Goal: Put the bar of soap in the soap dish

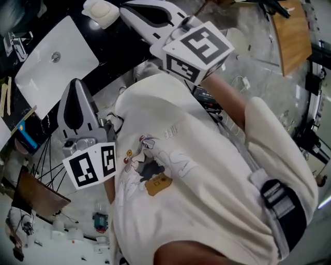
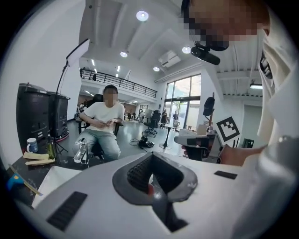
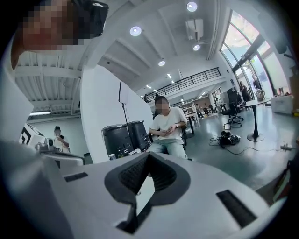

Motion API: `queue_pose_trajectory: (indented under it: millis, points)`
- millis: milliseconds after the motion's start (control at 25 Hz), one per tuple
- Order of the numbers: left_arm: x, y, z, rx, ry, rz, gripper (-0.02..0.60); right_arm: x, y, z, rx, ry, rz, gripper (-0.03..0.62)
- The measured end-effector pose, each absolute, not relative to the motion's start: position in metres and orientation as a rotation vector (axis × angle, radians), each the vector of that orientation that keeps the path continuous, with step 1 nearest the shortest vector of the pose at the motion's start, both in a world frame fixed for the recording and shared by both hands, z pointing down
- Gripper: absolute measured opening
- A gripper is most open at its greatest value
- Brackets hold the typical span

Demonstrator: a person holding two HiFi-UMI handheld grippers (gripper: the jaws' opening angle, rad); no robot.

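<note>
Two grippers: left gripper point(image 2: 150, 157), fingers together; right gripper point(image 3: 148, 154), fingers together. One white sink point(image 1: 54, 64), one dark counter point(image 1: 115, 47).

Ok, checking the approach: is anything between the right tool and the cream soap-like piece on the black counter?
Nothing visible. The shut right tool has its tip right beside the cream piece, with no object between them. Whether that piece is the soap or the dish, I cannot tell.

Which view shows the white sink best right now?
The head view: it looks down on the whole sink, drain included, at upper left. The left gripper view catches only a white corner of it, low at left. The right gripper view shows no clear part of it.
</note>
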State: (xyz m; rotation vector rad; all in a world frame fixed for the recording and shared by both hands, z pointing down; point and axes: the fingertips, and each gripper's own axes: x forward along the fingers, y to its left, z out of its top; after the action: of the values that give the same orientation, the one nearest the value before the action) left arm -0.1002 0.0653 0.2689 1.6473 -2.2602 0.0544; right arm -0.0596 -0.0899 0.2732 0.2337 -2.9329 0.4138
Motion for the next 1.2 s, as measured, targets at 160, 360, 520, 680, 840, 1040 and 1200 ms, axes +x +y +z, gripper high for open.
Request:
queue_pose_trajectory:
  millis: [160, 360, 520, 680, 840, 1040, 1200]
  points:
    - [-0.073, 0.1, 0.255, 1.667, -2.24, 0.004, 0.006, -0.039, -0.059, 0.268, 0.229, -2.906, 0.494, 0.006]
    - [-0.063, 0.155, 0.259, 1.67, -2.188, -0.07, 0.006, -0.022, -0.012, 0.281, 0.278, -2.844, 0.539, 0.006]
    - [-0.049, 0.189, 0.265, 1.692, -2.14, -0.082, 0.006, -0.006, 0.023, 0.287, 0.31, -2.816, 0.53, 0.006]
    - [-0.023, 0.189, 0.291, 1.704, -2.09, -0.054, 0.006, 0.02, 0.03, 0.31, 0.314, -2.805, 0.573, 0.006]
    - [-0.021, 0.195, 0.285, 1.686, -2.123, -0.054, 0.006, 0.022, 0.046, 0.31, 0.253, -2.806, 0.631, 0.006]
    - [-0.033, 0.211, 0.266, 1.649, -2.181, -0.066, 0.006, 0.002, 0.089, 0.284, 0.116, -2.848, 0.627, 0.006]
    - [-0.031, 0.2, 0.28, 1.627, -2.182, -0.049, 0.006, 0.011, 0.111, 0.298, 0.104, -2.836, 0.576, 0.006]
